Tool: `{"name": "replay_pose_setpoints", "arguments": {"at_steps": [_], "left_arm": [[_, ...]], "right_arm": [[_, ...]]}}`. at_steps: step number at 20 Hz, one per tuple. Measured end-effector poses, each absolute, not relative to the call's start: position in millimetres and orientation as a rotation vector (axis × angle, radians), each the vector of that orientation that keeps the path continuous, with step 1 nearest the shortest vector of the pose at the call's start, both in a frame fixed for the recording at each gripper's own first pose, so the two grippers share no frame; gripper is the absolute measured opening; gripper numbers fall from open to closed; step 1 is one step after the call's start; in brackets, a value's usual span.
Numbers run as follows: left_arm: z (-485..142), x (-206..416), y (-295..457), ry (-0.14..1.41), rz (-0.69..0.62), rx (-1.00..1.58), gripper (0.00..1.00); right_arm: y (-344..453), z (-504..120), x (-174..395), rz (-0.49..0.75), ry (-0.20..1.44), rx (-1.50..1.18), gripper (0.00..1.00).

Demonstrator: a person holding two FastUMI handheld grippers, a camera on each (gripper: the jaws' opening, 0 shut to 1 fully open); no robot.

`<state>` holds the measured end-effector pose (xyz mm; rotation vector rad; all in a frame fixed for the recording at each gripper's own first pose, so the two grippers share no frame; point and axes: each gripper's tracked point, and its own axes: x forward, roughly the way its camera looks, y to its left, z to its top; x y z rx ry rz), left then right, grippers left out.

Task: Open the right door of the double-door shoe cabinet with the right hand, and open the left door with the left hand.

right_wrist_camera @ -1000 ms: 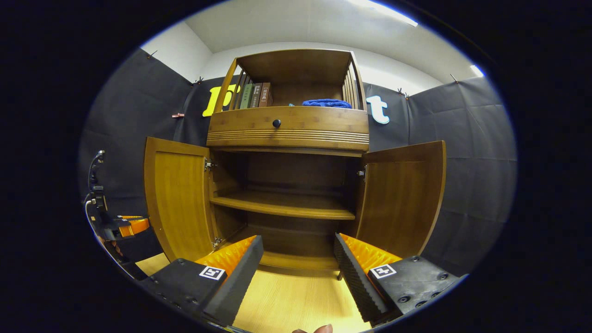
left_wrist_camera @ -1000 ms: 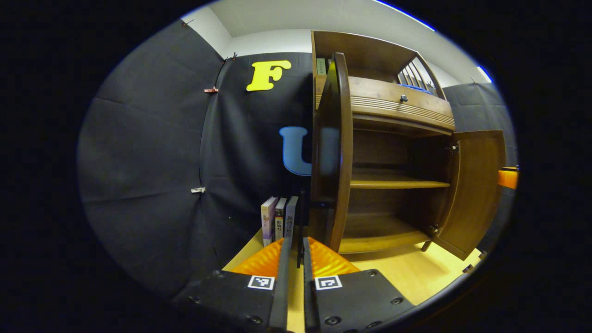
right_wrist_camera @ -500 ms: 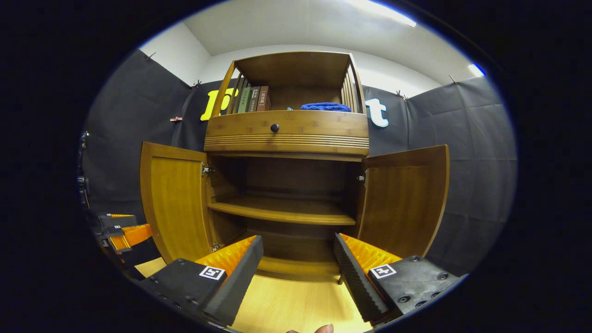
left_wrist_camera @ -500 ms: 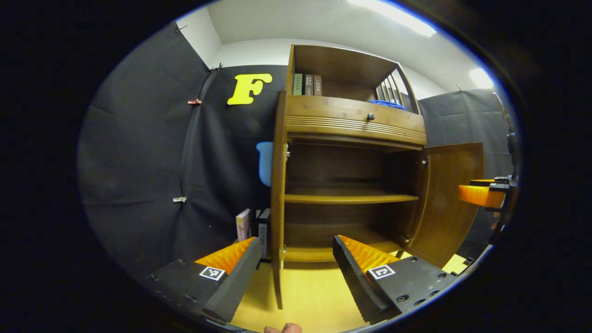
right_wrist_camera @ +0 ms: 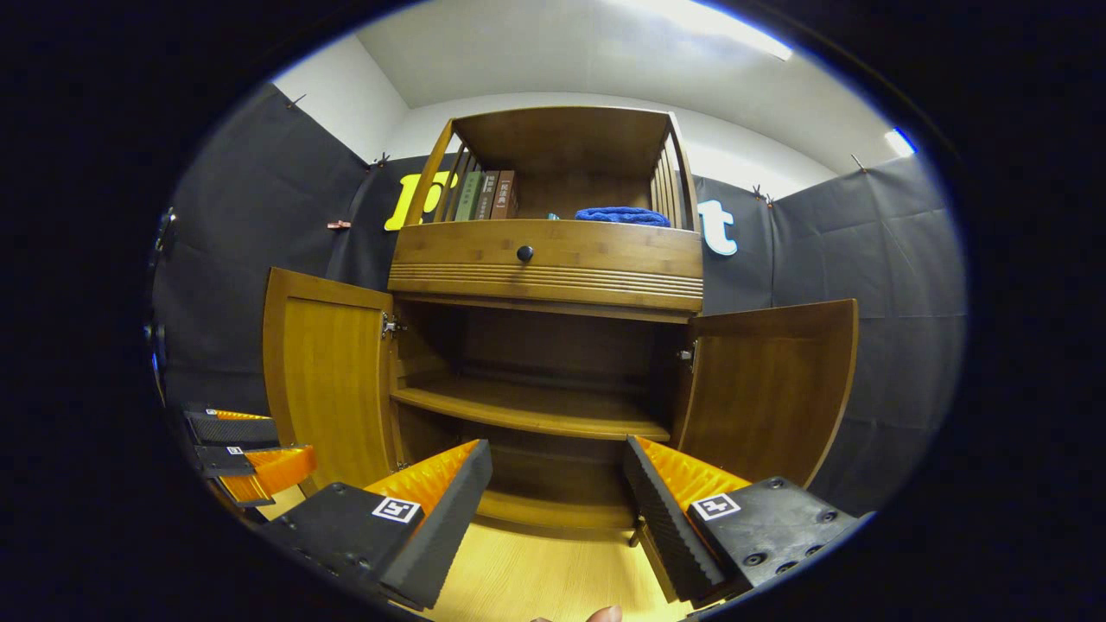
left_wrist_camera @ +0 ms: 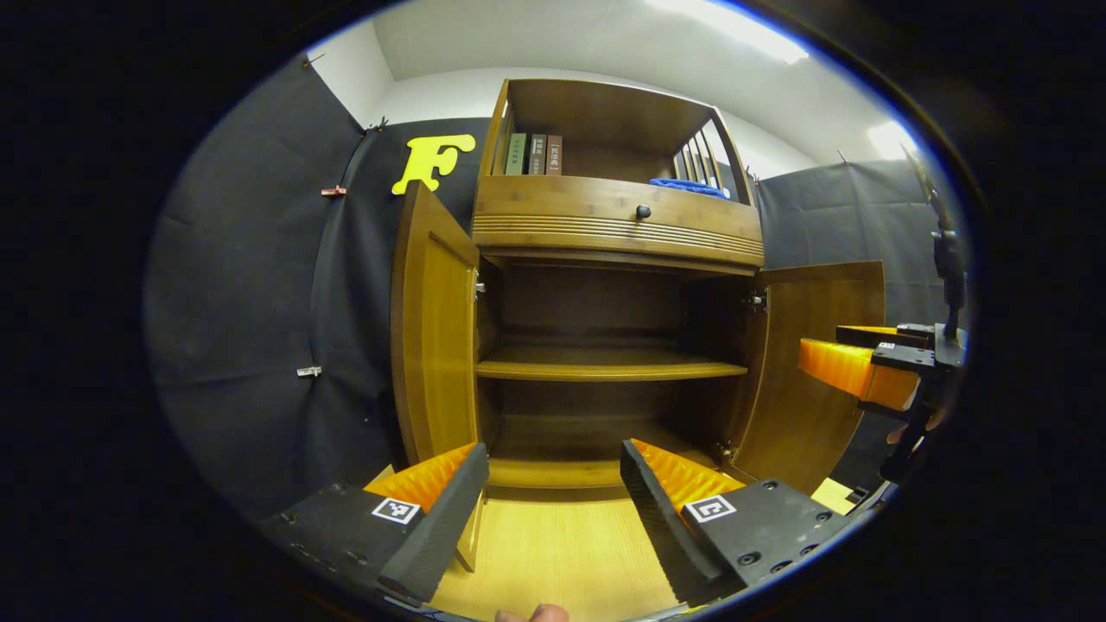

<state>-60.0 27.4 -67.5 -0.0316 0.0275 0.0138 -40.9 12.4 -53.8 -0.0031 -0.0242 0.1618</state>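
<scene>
with both doors of the shoe cabinet (right_wrist_camera: 544, 259) swung wide, draw each spread, empty hand-held gripper (left_wrist_camera: 553, 492) (right_wrist_camera: 557, 492) straight back from it.

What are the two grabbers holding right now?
Nothing. The left hand-held gripper and the right hand-held gripper are both open, back from the brown wooden shoe cabinet.
</scene>
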Motion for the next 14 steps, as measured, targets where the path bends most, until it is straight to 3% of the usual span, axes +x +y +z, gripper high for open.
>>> {"name": "replay_pose_setpoints", "arguments": {"at_steps": [14], "left_arm": [[-67,-55,-7,0.040,-0.017,-0.027,0.95]], "right_arm": [[27,-64,-26,0.173,0.024,0.038,0.98]]}}
